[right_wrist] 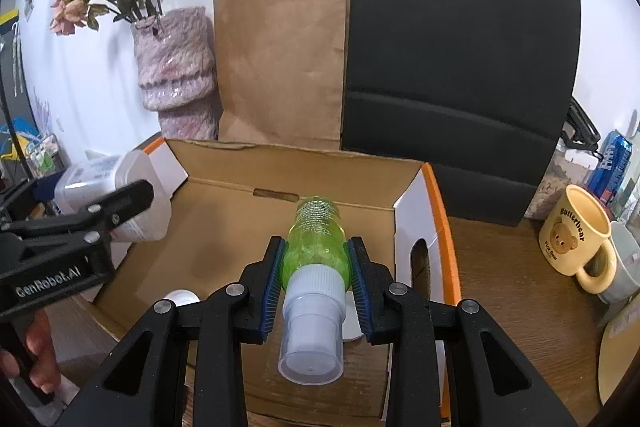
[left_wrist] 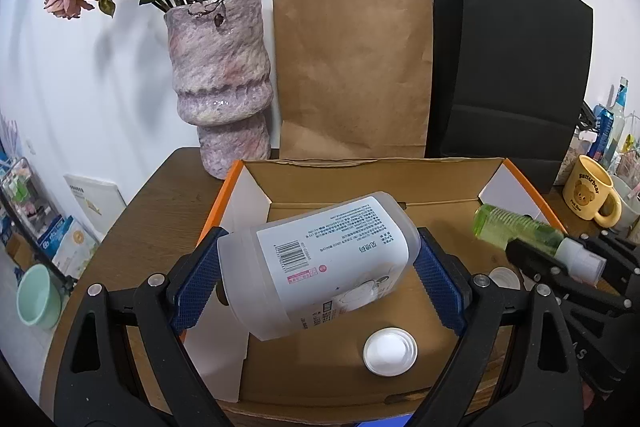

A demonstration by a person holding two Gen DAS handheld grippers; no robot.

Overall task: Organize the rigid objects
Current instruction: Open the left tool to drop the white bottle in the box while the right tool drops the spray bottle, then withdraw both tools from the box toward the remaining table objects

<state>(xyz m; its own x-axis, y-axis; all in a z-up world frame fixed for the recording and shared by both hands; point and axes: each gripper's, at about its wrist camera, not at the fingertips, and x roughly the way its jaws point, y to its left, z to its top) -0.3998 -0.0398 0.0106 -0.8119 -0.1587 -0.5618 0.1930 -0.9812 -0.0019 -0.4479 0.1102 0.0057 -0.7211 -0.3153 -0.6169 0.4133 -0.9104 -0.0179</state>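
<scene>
Hand-held grippers (left_wrist: 318, 269) inside box walls (left_wrist: 376, 179)

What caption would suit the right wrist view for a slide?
Right gripper holds a green bottle over an open cardboard box.

Brown paper bag (left_wrist: 352, 67) against the wall, marbled pink vase (left_wrist: 220, 83) of dried roses just left of it, black paper bag (left_wrist: 508, 67) right, yellow bear mug (left_wrist: 590, 193) farther right on the bench (left_wrist: 160, 211)
</scene>
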